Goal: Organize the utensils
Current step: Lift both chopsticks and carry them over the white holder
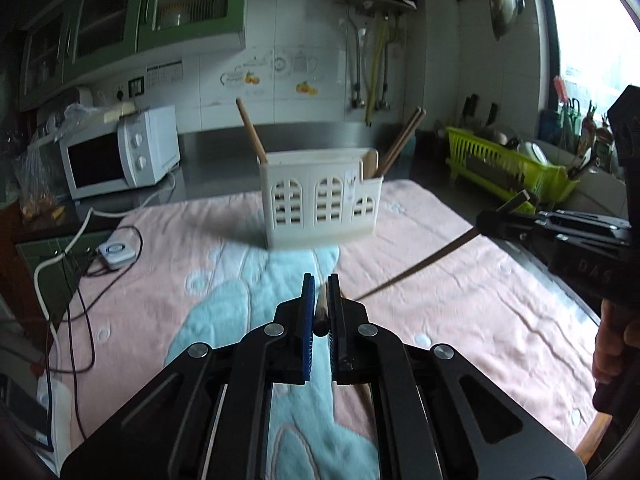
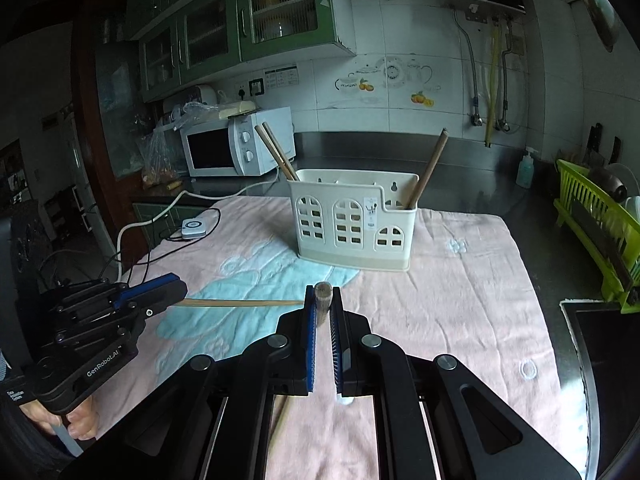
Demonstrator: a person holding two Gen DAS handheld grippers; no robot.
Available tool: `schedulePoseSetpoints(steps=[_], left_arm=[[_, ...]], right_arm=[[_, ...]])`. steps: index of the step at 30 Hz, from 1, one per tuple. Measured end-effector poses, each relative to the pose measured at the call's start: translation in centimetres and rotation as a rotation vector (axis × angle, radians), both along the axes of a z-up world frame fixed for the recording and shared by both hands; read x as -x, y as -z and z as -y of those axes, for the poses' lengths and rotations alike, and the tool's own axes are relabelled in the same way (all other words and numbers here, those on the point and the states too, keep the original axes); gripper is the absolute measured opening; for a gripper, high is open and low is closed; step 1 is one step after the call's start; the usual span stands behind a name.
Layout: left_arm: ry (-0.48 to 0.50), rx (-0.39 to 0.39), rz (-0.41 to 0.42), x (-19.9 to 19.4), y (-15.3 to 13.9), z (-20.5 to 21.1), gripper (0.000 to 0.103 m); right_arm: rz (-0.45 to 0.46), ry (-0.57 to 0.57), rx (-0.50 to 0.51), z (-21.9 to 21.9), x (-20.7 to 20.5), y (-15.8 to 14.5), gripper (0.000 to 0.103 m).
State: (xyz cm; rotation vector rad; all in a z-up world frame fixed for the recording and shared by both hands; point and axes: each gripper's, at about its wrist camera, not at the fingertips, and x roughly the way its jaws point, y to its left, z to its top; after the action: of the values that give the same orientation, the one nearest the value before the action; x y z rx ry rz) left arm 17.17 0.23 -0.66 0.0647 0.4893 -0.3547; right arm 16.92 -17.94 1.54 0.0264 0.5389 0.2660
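Observation:
A cream utensil holder (image 1: 320, 196) with arched cut-outs stands on the pink and blue towel (image 1: 440, 300); it also shows in the right wrist view (image 2: 354, 220). Wooden chopsticks (image 1: 400, 140) and a wooden stick (image 1: 251, 130) lean inside it. My left gripper (image 1: 320, 280) is shut on a chopstick (image 1: 321, 312) that points forward; in the right wrist view that chopstick (image 2: 240, 303) lies level above the towel. My right gripper (image 2: 322, 292) is shut on another chopstick (image 2: 322, 302); in the left wrist view it (image 1: 416, 270) slants down to the left.
A white microwave (image 1: 120, 152) stands at the back left with cables (image 1: 80, 248) and a small white device (image 1: 116, 252) beside the towel. A green dish rack (image 1: 508, 164) with dishes sits at the right. A dark hob (image 2: 600, 352) lies right of the towel.

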Motion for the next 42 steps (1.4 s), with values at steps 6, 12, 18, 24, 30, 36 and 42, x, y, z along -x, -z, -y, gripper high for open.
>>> schedulePoseSetpoints(steps=[6,12,18,24,30,36,42], left_arm=[[0.009,0.029,0.059,-1.4,-0.8,0.2,0.005],[0.016,0.044,0.056,-3.1,-0.1,0.5,0.005],[0.035,0.058,0.052,-3.8,-1.2,0.4,0.005],[0.056,0.069,0.058,-5.0,-4.2,0.5,0.005],[0.057,0.067,0.124,-6.2,-7.8,1.1,0.005],[0.04,0.093,0.181,-7.9,-11.3,1.3,0.005],[0.013,0.127,0.271,-10.2,-15.8,1.5,0.005]], right_arm=[[0.029,0.006,-0.01,-0.1,-1.3,-0.4,0.007],[0.046,0.009,0.005,-0.2,-2.3,-0.7,0.007],[0.046,-0.017,0.012,-0.1,-3.1,-1.7,0.007],[0.056,-0.05,0.02,0.6,-4.0,-4.6,0.006],[0.064,-0.051,0.025,2.0,-5.3,-7.7,0.007],[0.087,-0.037,0.022,3.2,-6.6,-10.2,0.007],[0.136,-0.008,0.035,4.1,-8.1,-12.8,0.007]])
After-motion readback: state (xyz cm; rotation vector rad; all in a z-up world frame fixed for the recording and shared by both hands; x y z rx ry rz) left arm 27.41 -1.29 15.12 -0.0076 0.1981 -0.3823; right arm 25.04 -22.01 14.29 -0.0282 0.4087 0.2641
